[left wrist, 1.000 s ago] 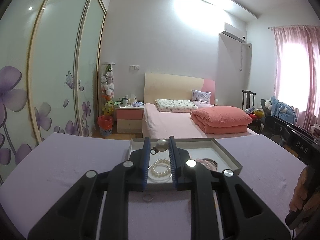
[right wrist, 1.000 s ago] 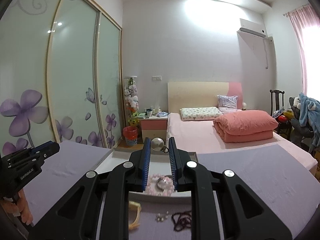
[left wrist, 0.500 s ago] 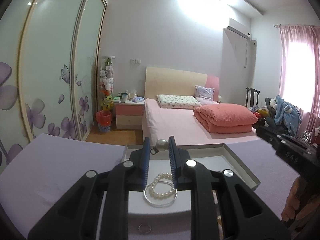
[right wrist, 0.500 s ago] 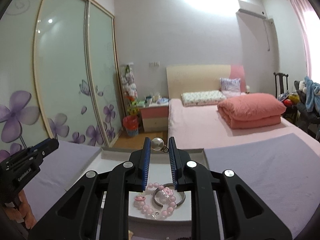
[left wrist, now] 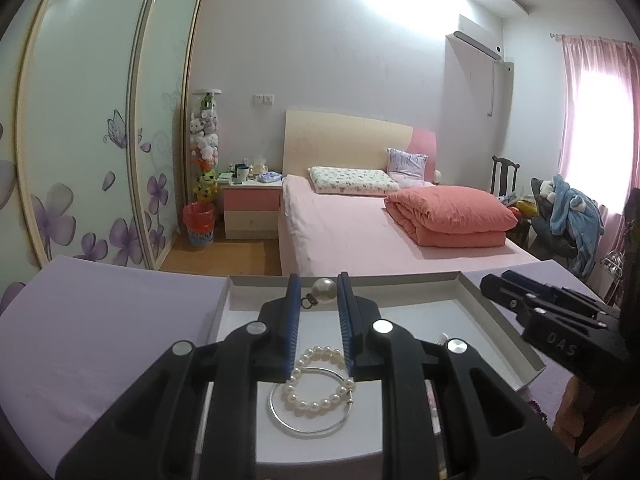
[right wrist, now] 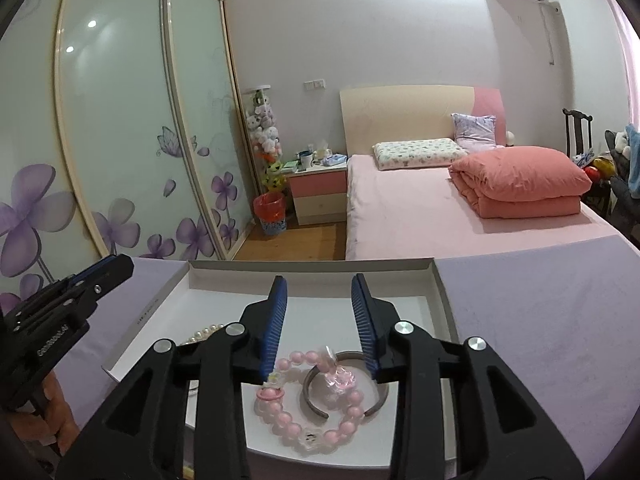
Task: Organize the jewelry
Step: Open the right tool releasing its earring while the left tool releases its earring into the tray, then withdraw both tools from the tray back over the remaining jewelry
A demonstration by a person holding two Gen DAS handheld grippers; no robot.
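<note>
My left gripper (left wrist: 318, 294) is shut on a pearl earring (left wrist: 323, 291) and holds it above a shallow white tray (left wrist: 508, 344) on the lilac table. Below it in the tray lie a pearl bracelet (left wrist: 318, 386) and a thin silver bangle (left wrist: 308, 426). My right gripper (right wrist: 320, 294) is open and empty over the same tray (right wrist: 440, 292). Under it lie a pink bead bracelet (right wrist: 308, 404), a grey open bangle (right wrist: 346, 384) and a small clear pink piece (right wrist: 340, 376). The pearl bracelet (right wrist: 204, 332) shows at the tray's left, and the other gripper (right wrist: 60, 312) too.
The lilac cloth (left wrist: 100, 320) covers the table around the tray. Dark beads (left wrist: 536, 408) lie on it right of the tray. The right gripper (left wrist: 552, 316) sits at the tray's right edge. A pink bed (right wrist: 440, 208), nightstand and wardrobe doors stand beyond.
Both grippers have moved forward over the tray. My right gripper has opened and no longer holds the pearl earring it held before. My left gripper still holds its earring.
</note>
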